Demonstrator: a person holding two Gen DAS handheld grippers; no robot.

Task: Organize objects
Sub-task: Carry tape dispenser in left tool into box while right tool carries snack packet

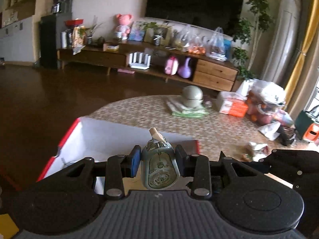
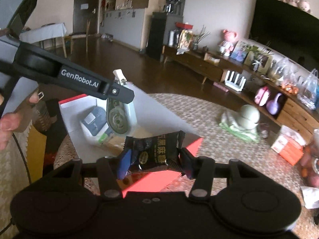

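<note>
Both wrist views look closely over the shared red-rimmed box [image 1: 103, 139] toward the TV wall.

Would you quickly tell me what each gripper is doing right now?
Left gripper: closed on grey-green correction tape dispenser.
Right gripper: closed on black snack packet.

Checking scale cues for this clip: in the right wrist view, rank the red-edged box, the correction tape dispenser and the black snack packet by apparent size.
1. red-edged box, clearly largest.
2 and 3. black snack packet and correction tape dispenser look similar; the packet sits nearer the camera, so no ranking.
</note>
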